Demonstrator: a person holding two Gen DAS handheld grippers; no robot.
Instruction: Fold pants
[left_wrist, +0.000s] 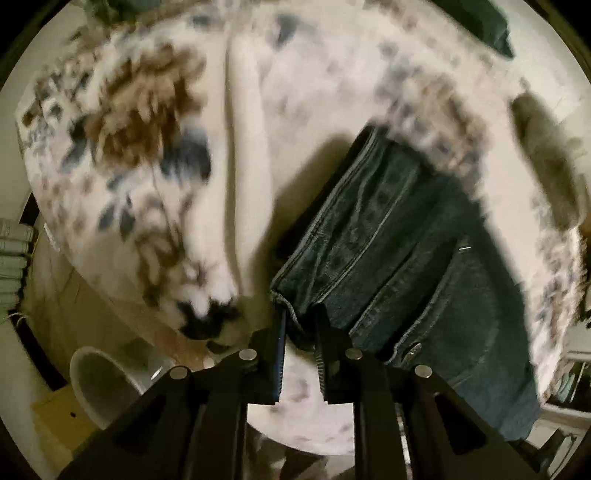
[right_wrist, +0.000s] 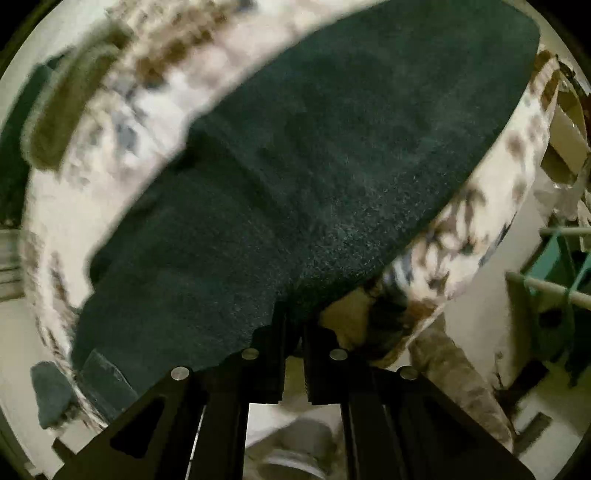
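Dark blue jeans (left_wrist: 399, 251) lie on a white bed cover with brown and blue flowers (left_wrist: 147, 147). In the left wrist view my left gripper (left_wrist: 301, 321) is shut on a corner of the jeans near the waistband, with denim pinched between the fingertips. A metal button (left_wrist: 413, 349) shows to the right of it. In the right wrist view the jeans (right_wrist: 314, 166) fill the middle as a wide dark panel. My right gripper (right_wrist: 293, 321) is shut on the near edge of the jeans, which drape over its left finger.
A grey-green cushion (left_wrist: 546, 162) lies on the bed at the far right; it also shows in the right wrist view (right_wrist: 70, 107). A white bucket (left_wrist: 103, 384) stands on the floor below the bed edge. A green rack (right_wrist: 554, 280) stands right of the bed.
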